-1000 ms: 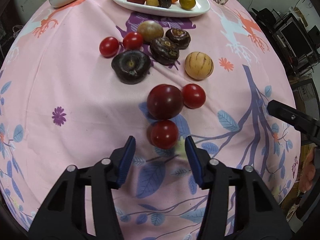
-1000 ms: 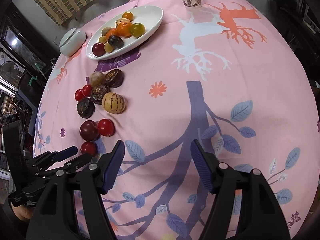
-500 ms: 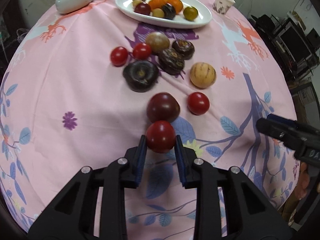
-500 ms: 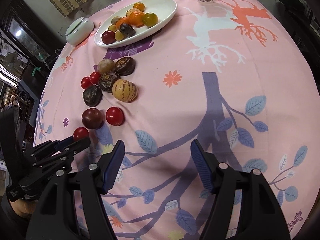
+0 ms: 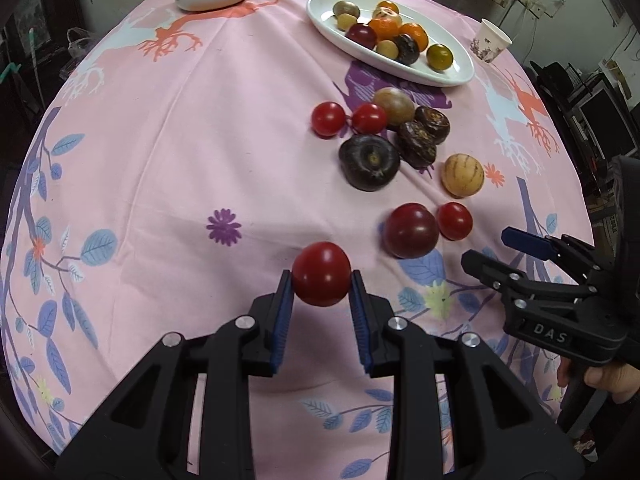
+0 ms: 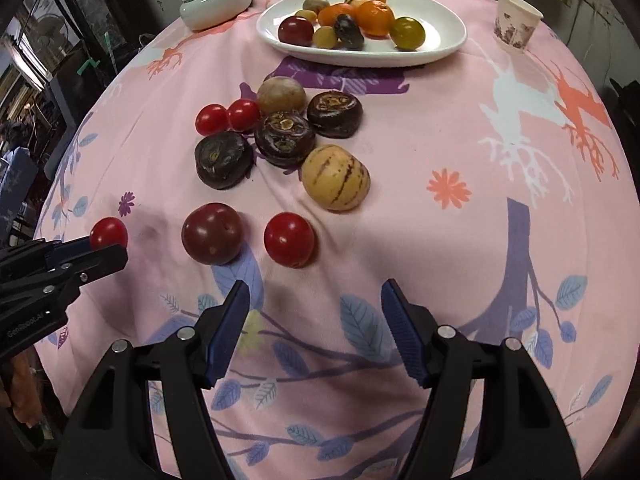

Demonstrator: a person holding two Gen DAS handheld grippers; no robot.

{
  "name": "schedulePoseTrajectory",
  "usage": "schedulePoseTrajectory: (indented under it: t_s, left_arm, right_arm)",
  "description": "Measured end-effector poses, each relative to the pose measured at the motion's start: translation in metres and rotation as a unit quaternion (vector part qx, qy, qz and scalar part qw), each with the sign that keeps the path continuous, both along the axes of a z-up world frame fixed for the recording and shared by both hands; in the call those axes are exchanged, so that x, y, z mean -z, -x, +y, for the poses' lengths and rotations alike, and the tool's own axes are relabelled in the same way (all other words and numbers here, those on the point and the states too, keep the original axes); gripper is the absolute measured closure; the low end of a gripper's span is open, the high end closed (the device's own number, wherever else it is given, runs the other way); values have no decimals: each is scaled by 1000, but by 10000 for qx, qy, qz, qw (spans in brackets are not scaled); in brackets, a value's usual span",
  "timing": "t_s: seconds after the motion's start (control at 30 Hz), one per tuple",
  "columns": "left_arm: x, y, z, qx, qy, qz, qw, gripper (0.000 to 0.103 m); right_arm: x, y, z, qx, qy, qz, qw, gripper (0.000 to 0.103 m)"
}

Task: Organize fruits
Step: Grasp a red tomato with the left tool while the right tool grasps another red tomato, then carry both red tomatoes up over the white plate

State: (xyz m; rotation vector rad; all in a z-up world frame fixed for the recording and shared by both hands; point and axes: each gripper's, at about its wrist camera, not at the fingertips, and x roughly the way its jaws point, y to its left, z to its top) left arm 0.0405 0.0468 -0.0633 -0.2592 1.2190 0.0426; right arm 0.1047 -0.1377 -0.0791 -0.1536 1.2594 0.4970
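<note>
Lifted since a second ago, the red tomato (image 5: 322,274) sits pinched in the left gripper (image 5: 321,286), above the tablecloth (image 5: 200,140) near the plum (image 5: 411,231); right gripper (image 6: 315,308) gapes wide, empty.

Pink tablecloth (image 6: 420,128), white plate (image 6: 448,46), loose fruit (image 6: 335,183)

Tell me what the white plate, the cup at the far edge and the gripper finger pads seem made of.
White plate: probably glazed ceramic, going by its glossy, smooth rim. Paper cup: thin-walled, matte, with a printed pattern. Pads on the right gripper's fingers: blue and ribbed, likely rubber or soft plastic, set on matte black plastic arms.
</note>
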Motion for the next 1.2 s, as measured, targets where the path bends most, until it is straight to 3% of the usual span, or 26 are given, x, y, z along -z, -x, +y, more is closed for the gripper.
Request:
schedulePoseTrajectory:
  t_s: [0.23,0.47,0.77,0.93,1.2]
  left_arm:
    - [-1,-4,9,-84,22,-20,10000,75]
    - [2,-11,12,-117,38,35,9999,75]
    - [6,-16,10,-89,63,86,9999,75]
    - [1,-19,7,-51,71,18,10000,75]
    - [-9,-26,2,36,28,-82,10000,75]
  right_arm:
    - [7,-9,15,-170,83,12,9998,38]
    - [11,-10,32,-515,329,-216,9979,70]
    - [17,-14,37,-557,277,-252,9977,74]
    - [4,-19,5,-114,-337,82,9993,74]
    - [-17,-21,-30,220,-557,19,9982,74]
